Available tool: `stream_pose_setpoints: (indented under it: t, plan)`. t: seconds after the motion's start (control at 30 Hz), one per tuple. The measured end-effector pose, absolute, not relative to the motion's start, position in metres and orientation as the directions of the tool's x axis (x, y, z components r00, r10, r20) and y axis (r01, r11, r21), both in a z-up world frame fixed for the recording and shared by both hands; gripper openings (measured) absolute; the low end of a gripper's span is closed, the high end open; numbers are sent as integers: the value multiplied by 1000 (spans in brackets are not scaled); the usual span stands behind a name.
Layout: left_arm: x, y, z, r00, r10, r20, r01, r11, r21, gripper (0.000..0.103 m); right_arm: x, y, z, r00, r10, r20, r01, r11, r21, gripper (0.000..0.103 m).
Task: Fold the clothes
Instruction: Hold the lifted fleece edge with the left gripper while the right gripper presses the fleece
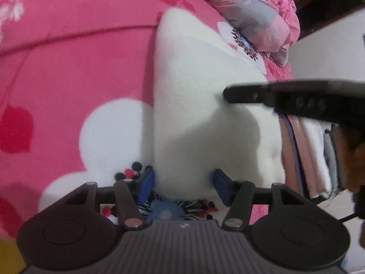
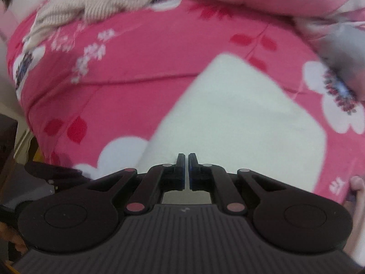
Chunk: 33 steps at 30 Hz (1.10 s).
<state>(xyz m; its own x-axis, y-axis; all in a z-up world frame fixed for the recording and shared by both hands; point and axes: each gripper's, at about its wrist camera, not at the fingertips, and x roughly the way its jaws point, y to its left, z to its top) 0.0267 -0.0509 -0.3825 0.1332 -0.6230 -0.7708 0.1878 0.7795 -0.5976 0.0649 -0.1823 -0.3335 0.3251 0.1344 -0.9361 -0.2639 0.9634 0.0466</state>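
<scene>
Left gripper (image 1: 183,186): fingers spread, empty, at near edge of folded white garment (image 1: 205,105) | right gripper (image 2: 185,171): fingers pressed together, empty, above garment | garment flat on pink floral bedsheet (image 1: 79,68) | advice: smooth folds before adding to folded stack (image 1: 305,155) beside garment

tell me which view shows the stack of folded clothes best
The left wrist view: the stack of folded clothes shows its layered edges beside the white garment. The right wrist view shows none of the stack, only the white garment.

A pink floral bedsheet (image 1: 79,68) covers the bed, a rumpled quilt (image 1: 257,16) beyond.
</scene>
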Motion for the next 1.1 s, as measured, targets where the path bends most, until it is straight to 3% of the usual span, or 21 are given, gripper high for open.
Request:
stream_pose_setpoints:
  t: [0.17,0.4,0.5,0.63,0.73,0.8,0.97,1.1]
  plan:
    - [28,-51,-394,122,-624,-772,151,781,-607,51,68,-175,-366,315,117,-942,-329,944,7,0]
    - [25,-52,-392,109,-621,-776,147,783,-605,51,86,-158,-325,316,115,-942,-386,922,-17,0]
    - [26,-53,-397,105,-610,-786,135,791,-596,50,91,-149,-353,242,103,-965,-421,907,-9,0]
    - [29,-50,-401,98,-623,-776,122,781,-612,49,87,-138,-377,281,80,-956,-501,862,-74,0]
    - [28,-53,-400,96,-624,-775,135,780,-611,49,99,-139,-355,255,76,-964,-475,878,-57,0]
    - [28,-54,-401,98,-625,-775,131,780,-612,49,114,-139,-337,326,58,-943,-448,889,-100,0]
    - [31,-56,-403,92,-625,-775,125,779,-614,50,127,-161,-386,344,56,-937,-417,903,-99,0]
    - [31,-58,-402,92,-623,-777,150,780,-608,50,137,-159,-365,298,46,-953,-392,916,-79,0]
